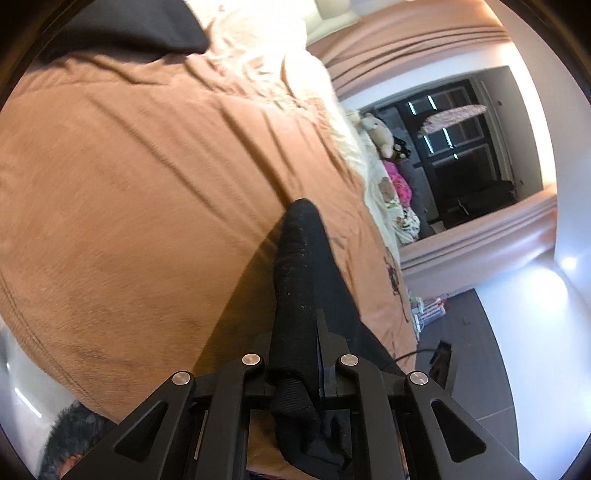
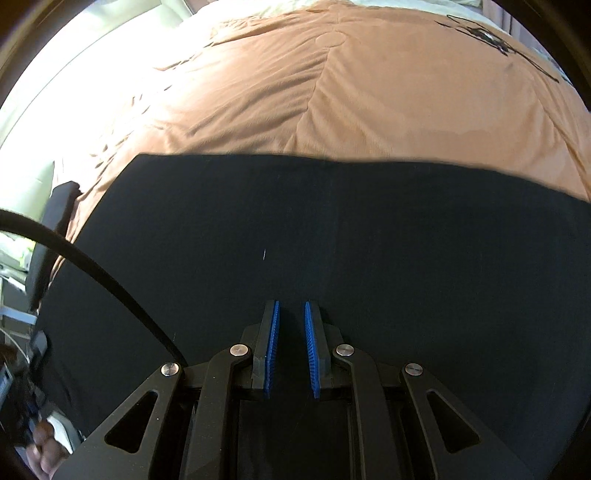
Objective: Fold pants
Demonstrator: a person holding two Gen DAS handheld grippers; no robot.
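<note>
The black pants [image 2: 332, 229] lie spread flat on an orange bedspread [image 2: 332, 92], filling the lower half of the right wrist view with a straight far edge. My right gripper [image 2: 291, 304] hovers over them, pointing steeply down. Its blue pads stand almost together with only a narrow slit and nothing between them. In the left wrist view, my left gripper [image 1: 303, 321] is shut on a bunched ribbed edge of the black pants [image 1: 295, 258], which rises in a ridge above the bedspread [image 1: 129, 184]. The fabric hides the left finger.
A cream blanket [image 1: 280, 62] and stuffed toys [image 1: 380, 133] lie at the bed's far side, next to a dark window [image 1: 461, 147]. Another dark cloth [image 1: 110, 26] lies at the bed's top left. A person's head [image 1: 74, 435] shows at the lower left. A black strap [image 2: 92, 266] crosses the right view.
</note>
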